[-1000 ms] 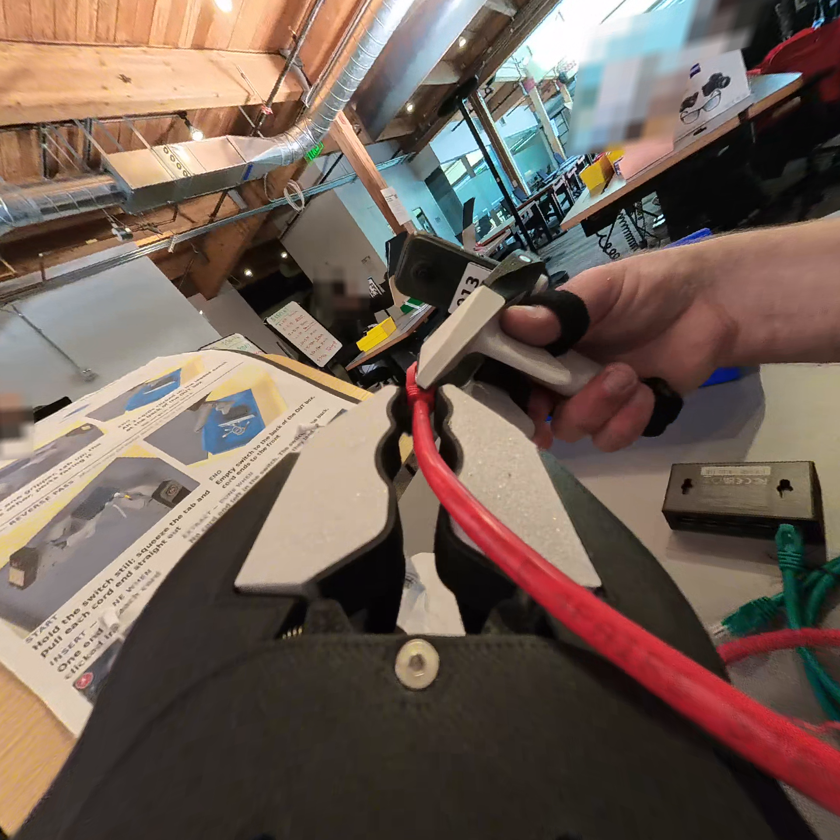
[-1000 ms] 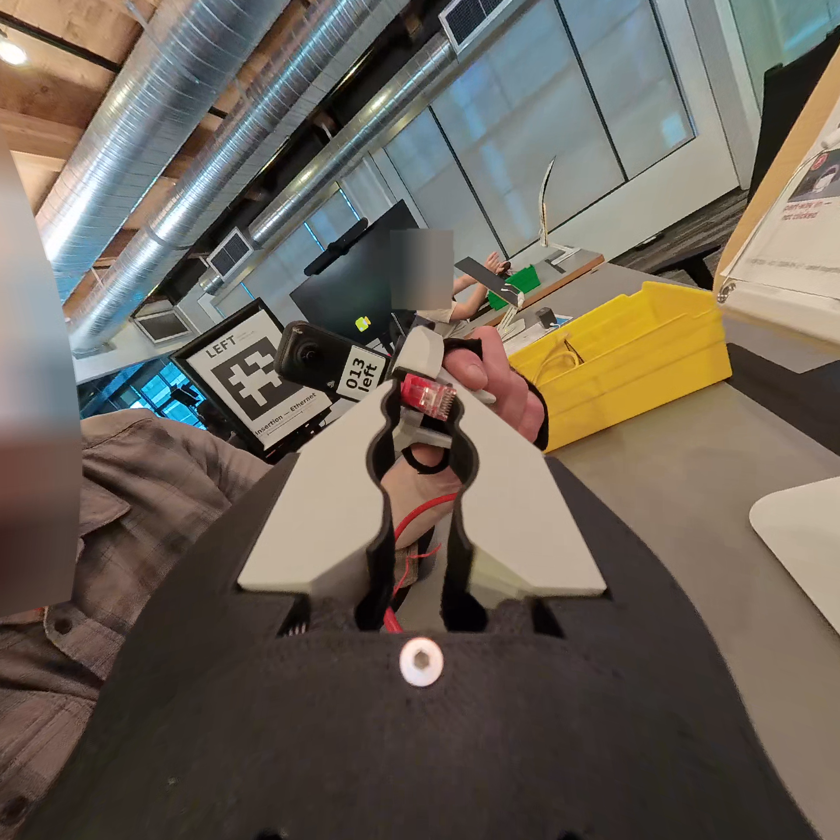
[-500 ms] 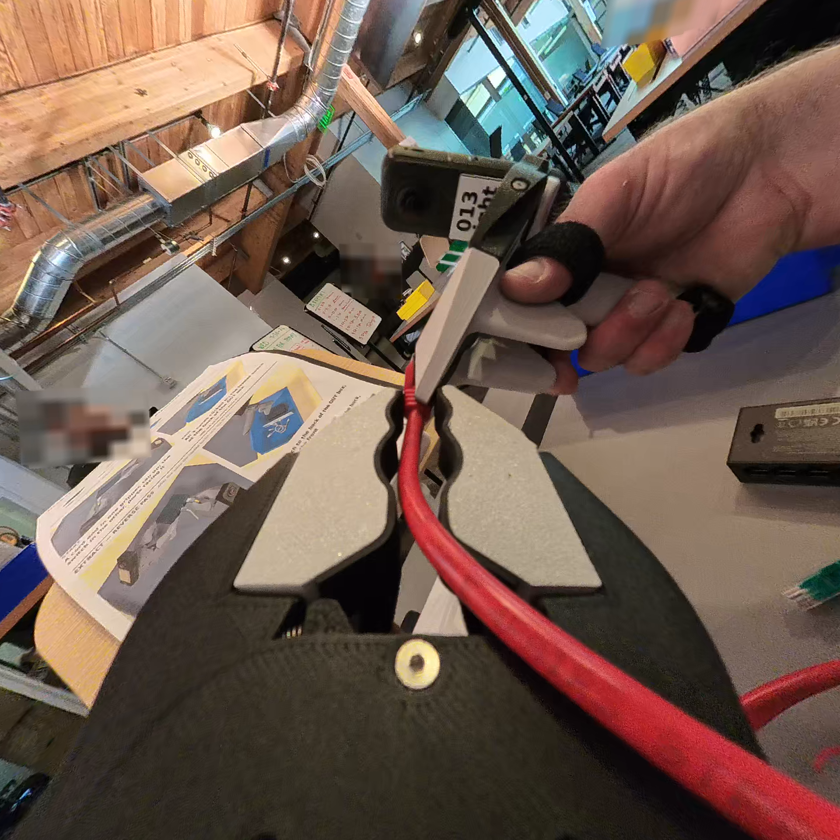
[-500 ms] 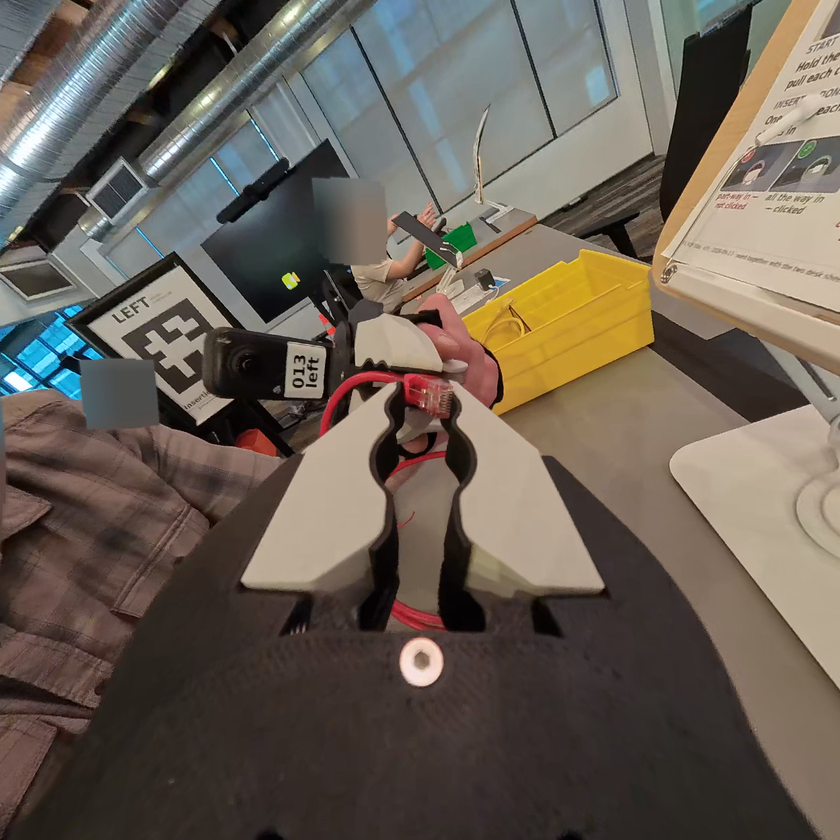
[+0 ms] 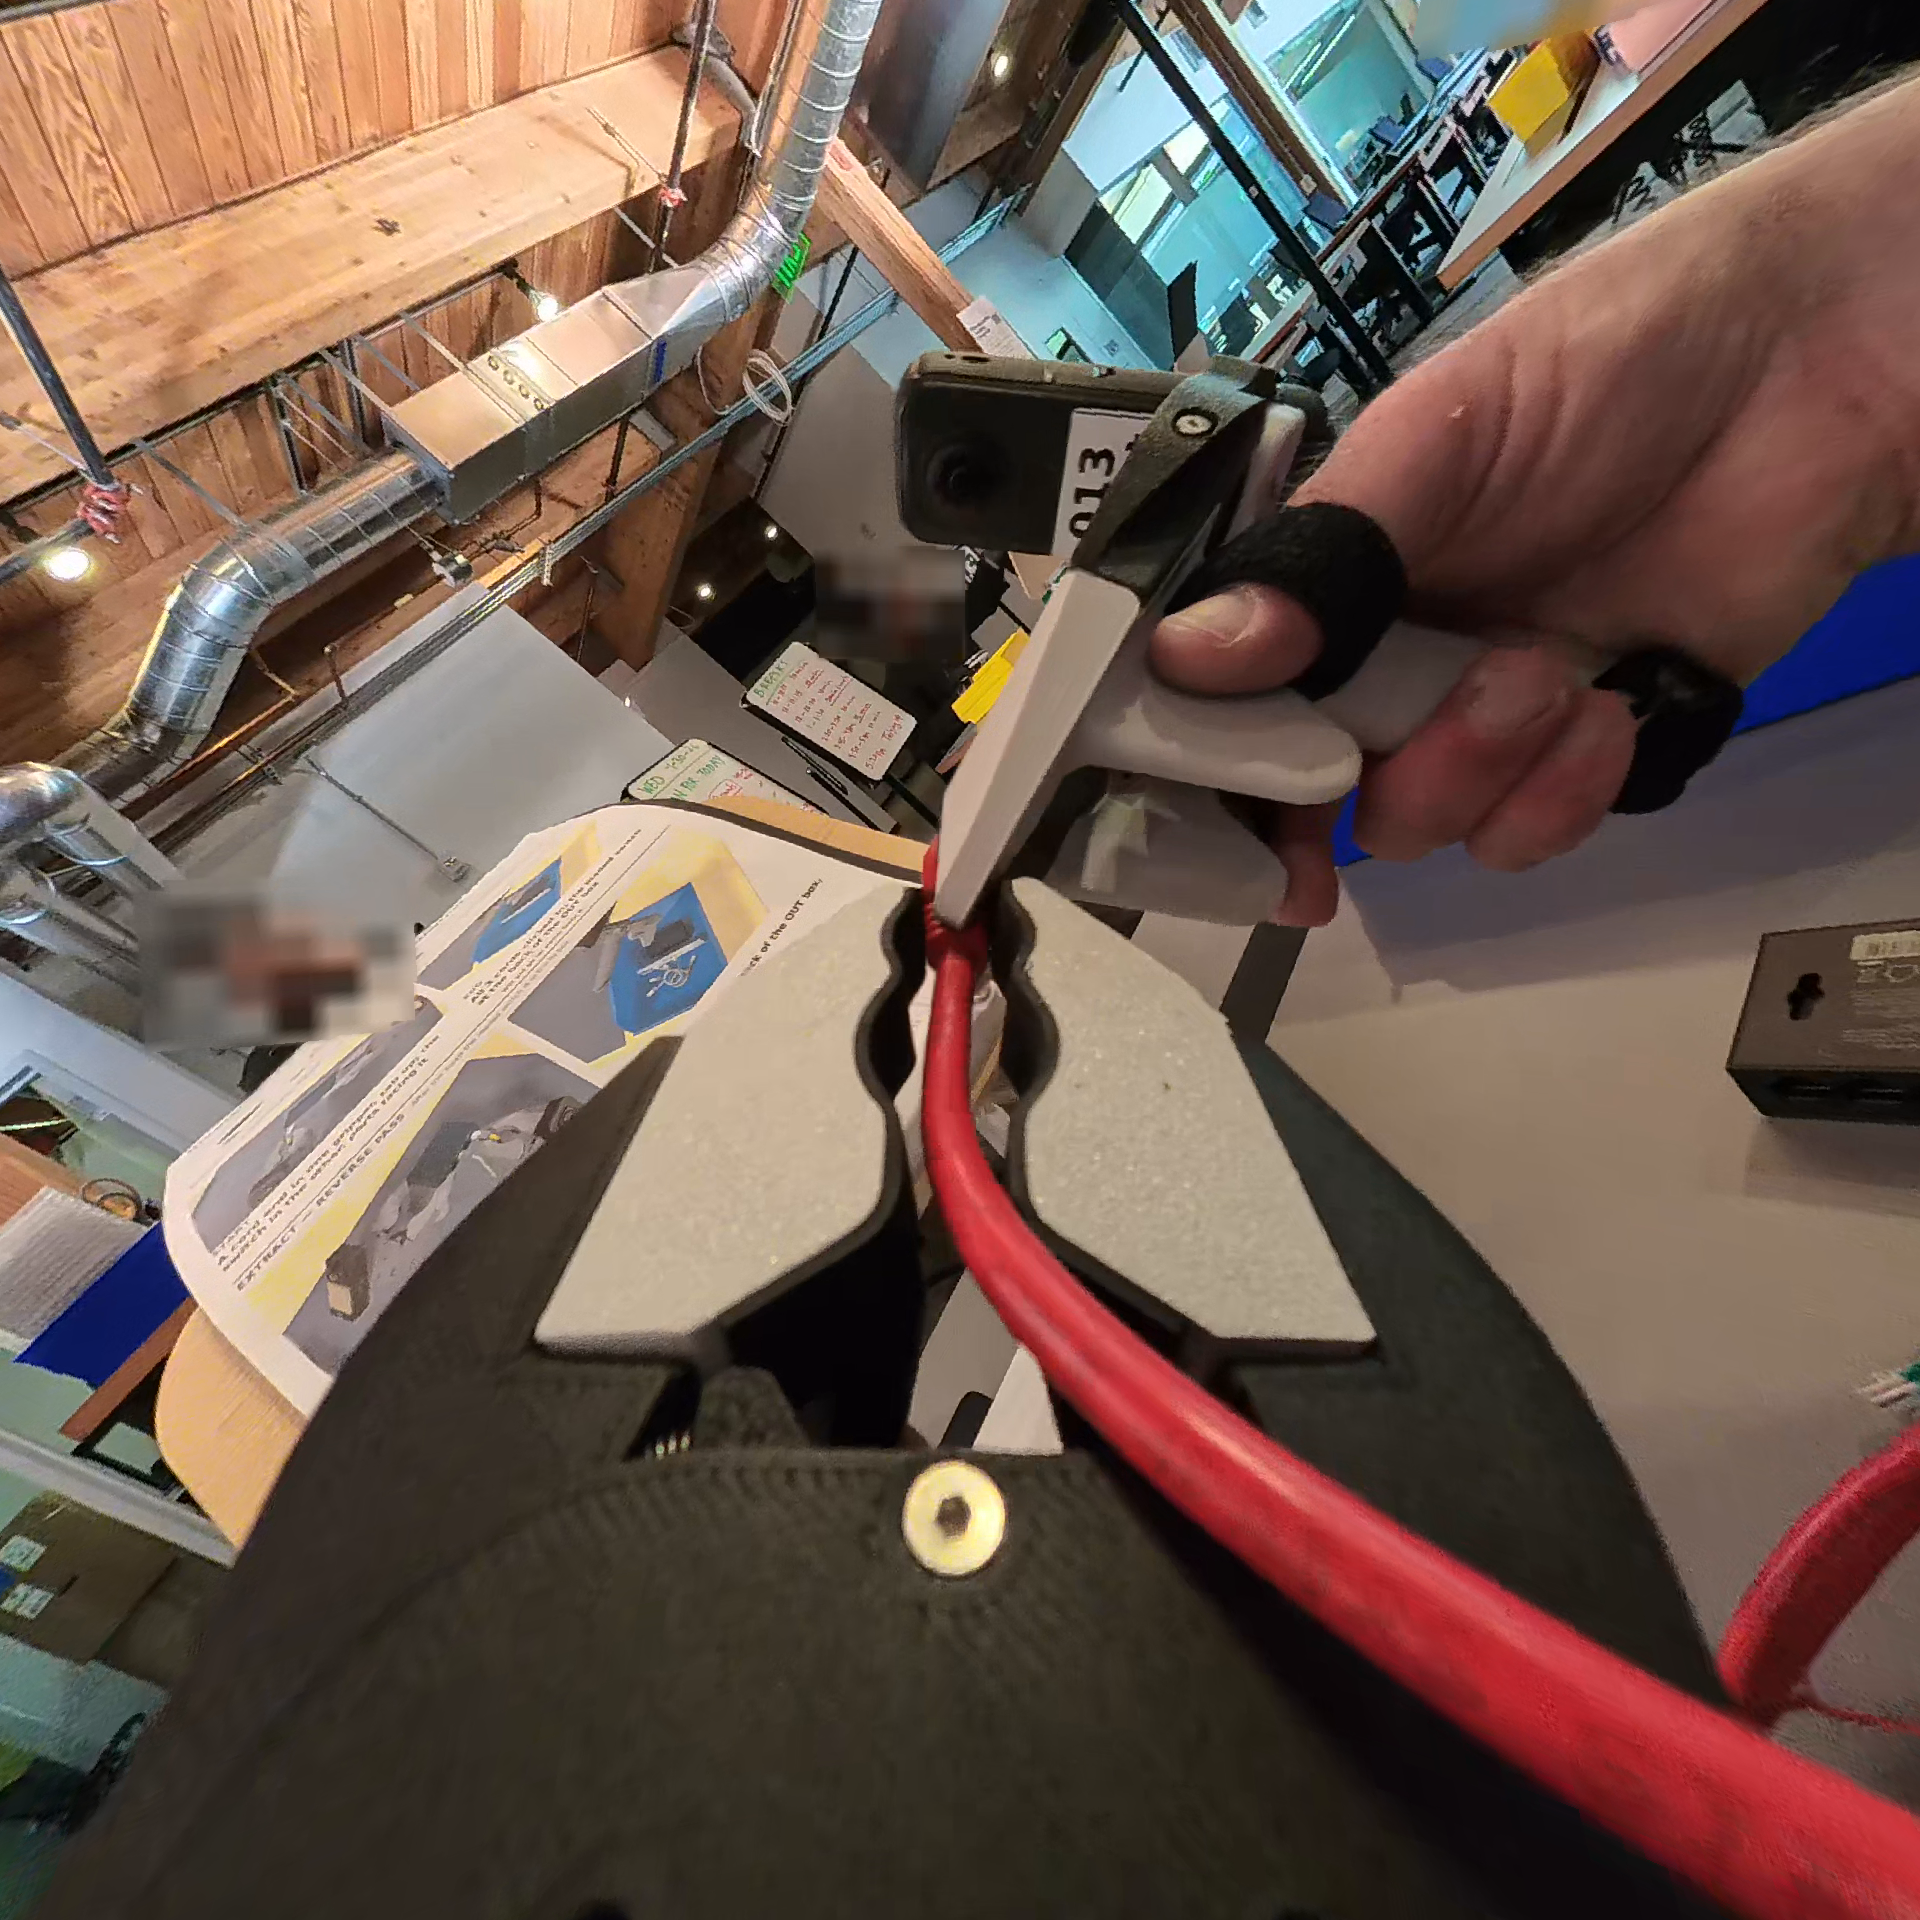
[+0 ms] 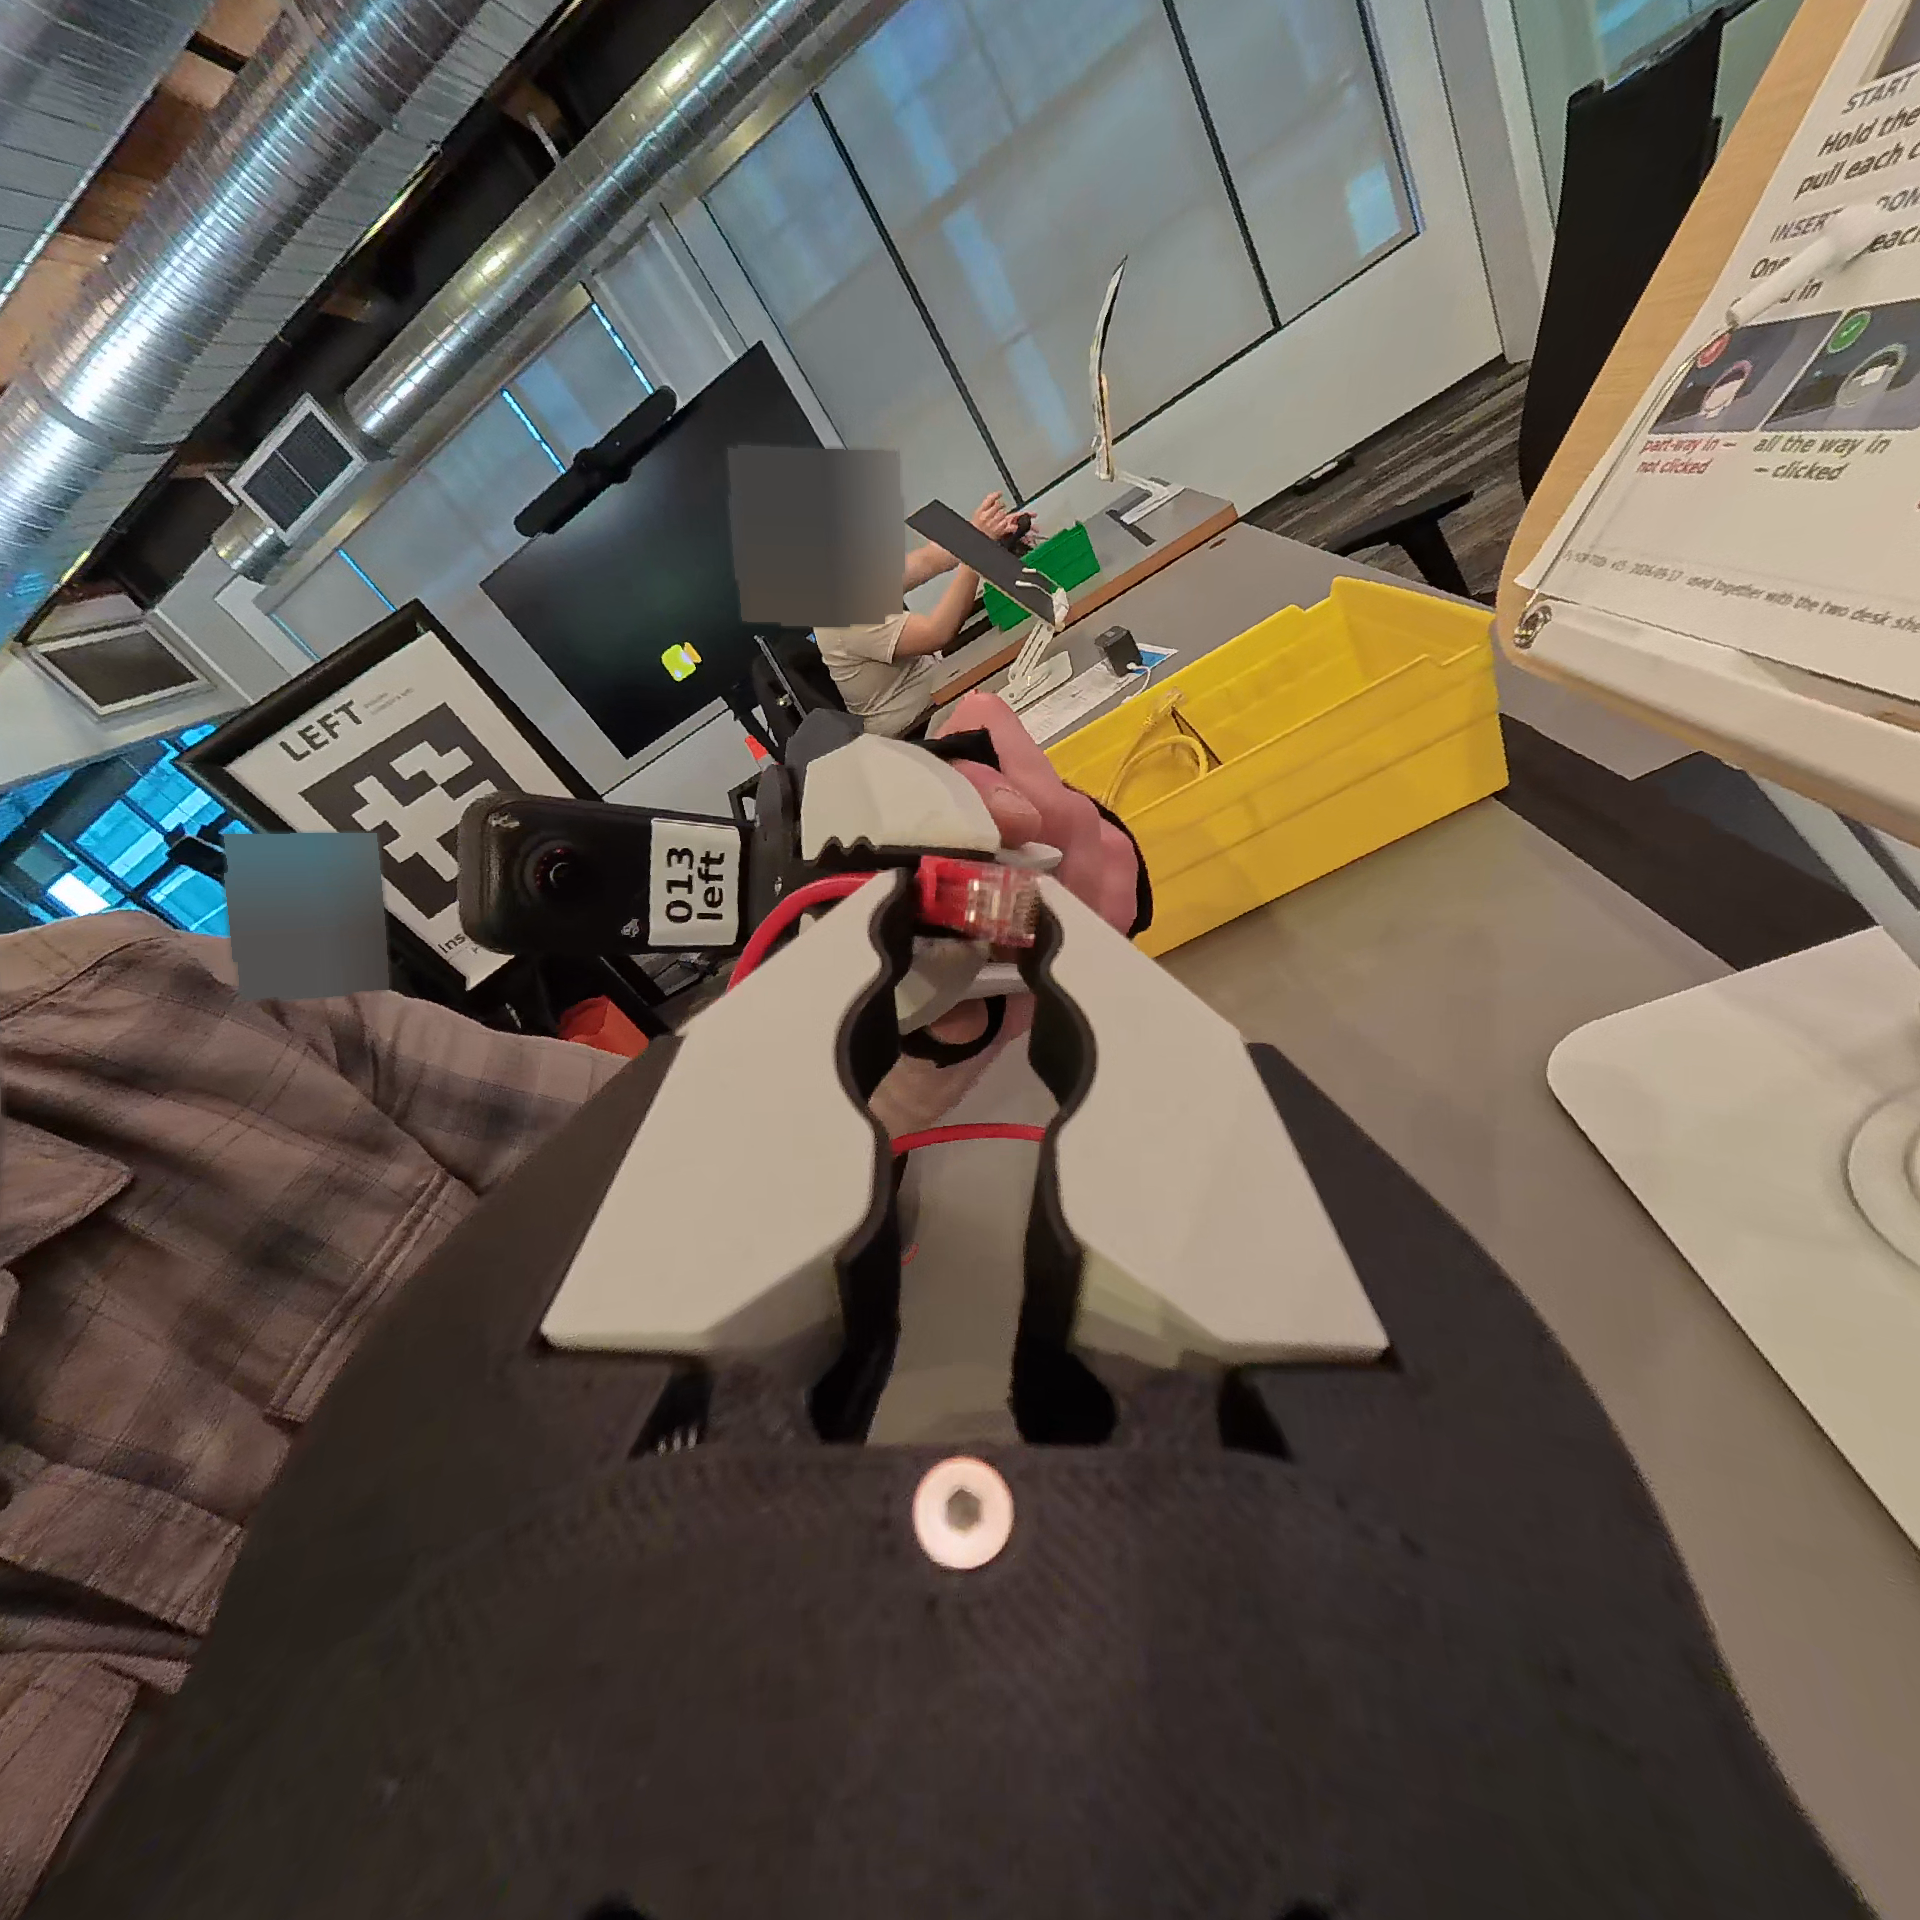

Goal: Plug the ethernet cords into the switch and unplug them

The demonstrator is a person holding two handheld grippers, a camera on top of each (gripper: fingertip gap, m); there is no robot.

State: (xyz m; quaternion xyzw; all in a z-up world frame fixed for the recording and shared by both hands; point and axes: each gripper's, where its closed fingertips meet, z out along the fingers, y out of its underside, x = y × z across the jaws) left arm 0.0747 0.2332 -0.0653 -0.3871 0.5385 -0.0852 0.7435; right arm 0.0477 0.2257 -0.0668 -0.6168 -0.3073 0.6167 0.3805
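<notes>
A red ethernet cord [image 5: 1195, 1423] runs from the lower right up between my left gripper's [image 5: 958, 909] fingers, which are shut on it just behind the plug. My right gripper shows there too, held by a hand [image 5: 1621, 499], its fingers [image 5: 1029, 748] pinched on the cord's end. In the right wrist view the red plug [image 6: 977, 899] lies sideways between my right gripper's [image 6: 971, 920] tips, which close on it. The black switch [image 5: 1829, 1029] lies on the grey table at the right, apart from both grippers. A green cord's plug [image 5: 1886, 1387] lies loose near it.
An instruction board [image 5: 499, 1039] stands on the left and also shows in the right wrist view [image 6: 1766, 416]. A yellow bin [image 6: 1299, 727] holds a yellow cord. A white base plate [image 6: 1745, 1143] lies at the right. A person's plaid sleeve [image 6: 208, 1247] is close on the left. My two grippers' fingertips are within a few centimetres of each other. Left tips and right tips are each some 25 cm from the black switch [image 5: 1829, 1029].
Both grippers stayed together on the red cord's end while tilting. The plug turned from pointing up to lying sideways. In the left view the switch slid to the right edge and the green cords mostly left view.
</notes>
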